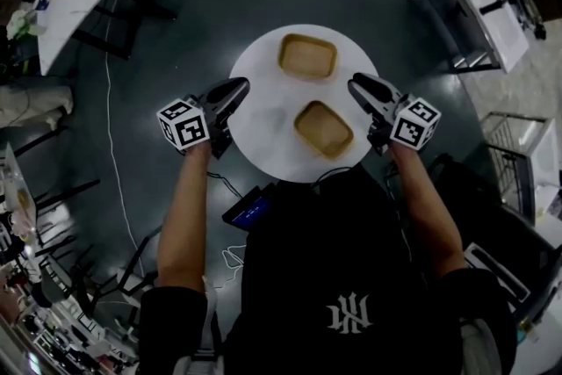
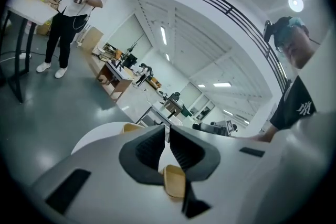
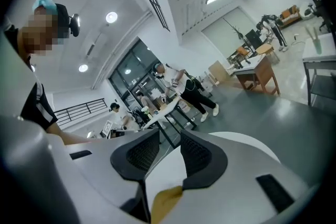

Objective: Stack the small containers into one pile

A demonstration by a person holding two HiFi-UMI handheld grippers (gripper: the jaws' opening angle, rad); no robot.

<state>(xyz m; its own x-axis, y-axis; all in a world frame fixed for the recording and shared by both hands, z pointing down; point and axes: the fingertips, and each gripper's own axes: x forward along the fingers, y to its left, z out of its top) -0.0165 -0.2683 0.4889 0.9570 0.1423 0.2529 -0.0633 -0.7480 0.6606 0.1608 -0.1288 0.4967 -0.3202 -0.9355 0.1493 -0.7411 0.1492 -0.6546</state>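
The left tongs (image 1: 239, 85) hang over the left edge of the round white table (image 1: 263, 136), touching nothing. In the left gripper view the left tongs (image 2: 167, 127) have their jaws barely parted, with only a thin slit between the dark ribbed pads and nothing pinched in it. In that view the edge of the near container (image 2: 175, 181) shows low down, just under and to the right of the jaws, and a corner of the far container (image 2: 131, 127) peeps over the left jaw. From the head view the far container (image 1: 307, 56), a shallow tan tray, lies ahead of both sets of tips and roughly midway between them. The near container (image 1: 323, 128) sits apart from it, between the two tongs, behind their tips and closer to the right pair. The right tongs (image 1: 356, 83) hover over the table's right edge. In the right gripper view the right tongs (image 3: 169, 134) are clearly spread and empty, bare tabletop between the pads, with a corner of the near container (image 3: 165, 202) below them.
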